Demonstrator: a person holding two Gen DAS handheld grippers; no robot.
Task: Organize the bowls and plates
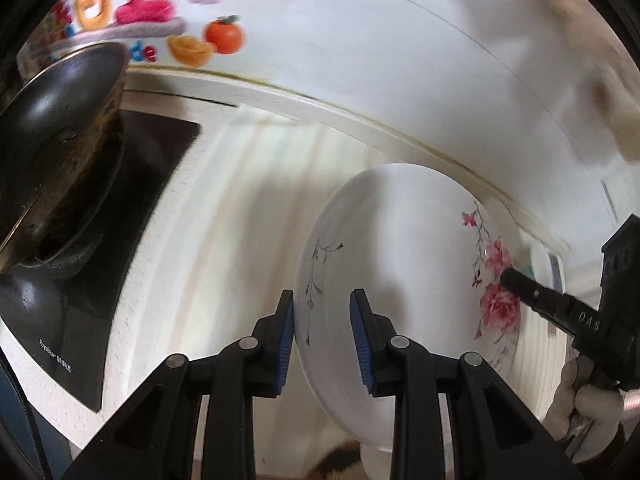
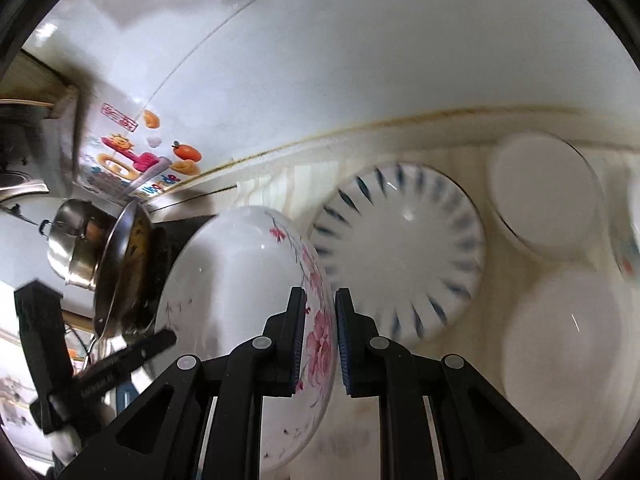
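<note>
Rose plate [image 2: 240,288] rim pinched by right gripper [image 2: 320,340] fingers (narrow gap); left gripper [image 1: 322,344] fingers straddle it, apart.

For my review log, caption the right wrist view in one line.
Right gripper pinches the rose-patterned plate by its rim, held tilted above the counter beside a blue-streaked plate.

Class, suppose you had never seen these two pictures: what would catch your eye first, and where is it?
First the rose-painted plate, held on edge between both grippers: the right gripper pinches its flowered rim, while the left gripper straddles the opposite rim. Next, the blue-striped plate lying on the counter behind it.
</note>
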